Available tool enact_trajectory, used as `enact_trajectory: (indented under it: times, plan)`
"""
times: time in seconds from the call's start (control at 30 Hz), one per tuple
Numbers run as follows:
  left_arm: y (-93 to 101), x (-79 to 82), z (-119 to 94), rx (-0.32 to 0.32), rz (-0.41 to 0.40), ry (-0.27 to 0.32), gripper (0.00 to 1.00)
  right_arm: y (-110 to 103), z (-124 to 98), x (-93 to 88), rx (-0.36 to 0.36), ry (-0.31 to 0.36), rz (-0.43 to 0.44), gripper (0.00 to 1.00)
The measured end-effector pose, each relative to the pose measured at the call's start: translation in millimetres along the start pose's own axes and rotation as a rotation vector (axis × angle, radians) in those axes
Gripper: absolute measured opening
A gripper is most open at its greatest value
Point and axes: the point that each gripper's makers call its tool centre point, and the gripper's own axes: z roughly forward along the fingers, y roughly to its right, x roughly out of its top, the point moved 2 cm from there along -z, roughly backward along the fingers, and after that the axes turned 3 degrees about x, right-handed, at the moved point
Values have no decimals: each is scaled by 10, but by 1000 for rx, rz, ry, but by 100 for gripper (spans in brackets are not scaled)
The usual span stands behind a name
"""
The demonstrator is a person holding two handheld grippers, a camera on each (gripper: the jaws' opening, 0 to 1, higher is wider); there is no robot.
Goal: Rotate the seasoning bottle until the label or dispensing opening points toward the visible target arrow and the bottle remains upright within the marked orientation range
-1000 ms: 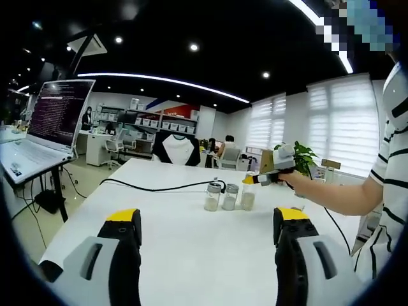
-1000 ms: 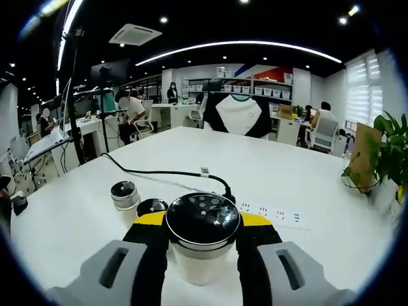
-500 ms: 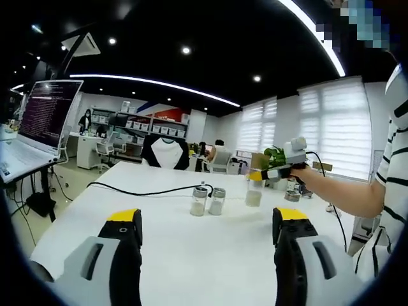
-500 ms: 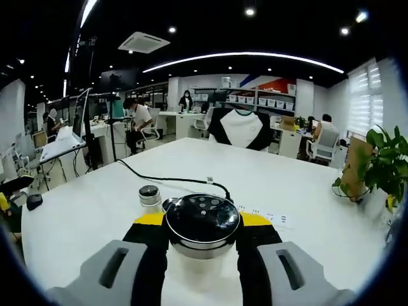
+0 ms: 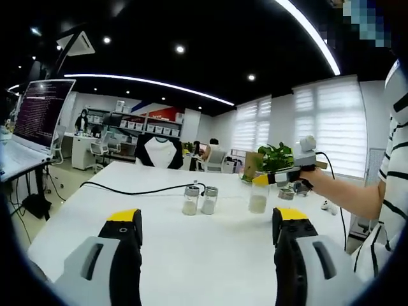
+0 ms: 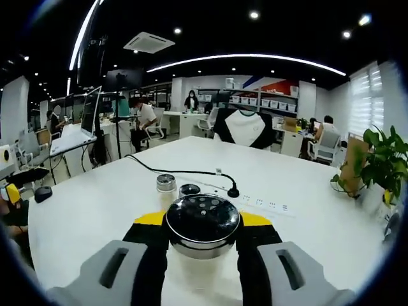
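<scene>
My right gripper [image 6: 203,224] is shut on a seasoning bottle [image 6: 203,220] with a black perforated lid, held upright above the white table [image 6: 95,204]. In the left gripper view the same bottle [image 5: 258,197], clear with pale powder at its bottom, hangs in the right gripper [image 5: 275,179] a little off the tabletop. Two more shaker bottles [image 5: 197,199] stand together on the table, also seen as two lids [image 6: 177,186] beyond my held bottle. My left gripper [image 5: 203,229] is open, low over the table's near edge, with nothing between its yellow-tipped jaws.
A black cable [image 5: 127,190] runs across the table to a white power strip [image 6: 264,204]. A potted plant [image 6: 382,166] stands at the table's right side. A laptop [image 5: 35,121] on a stand is off to the left. A person's arm in a striped sleeve [image 5: 376,191] holds the right gripper.
The right gripper has lifted the bottle off the table and carried it away from the other two shakers. The left gripper stays open; its view has drifted slightly.
</scene>
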Motion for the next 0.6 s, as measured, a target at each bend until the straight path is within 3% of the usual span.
enact_trajectory:
  times: [0.23,0.6]
  plan:
    - [31,4,-29,2,3,4,89,-106,-91,-234,11,-27,12,40]
    - [95,-31,-88,7,11,-1,89,-121,-123,-411,45,-39,-12,40]
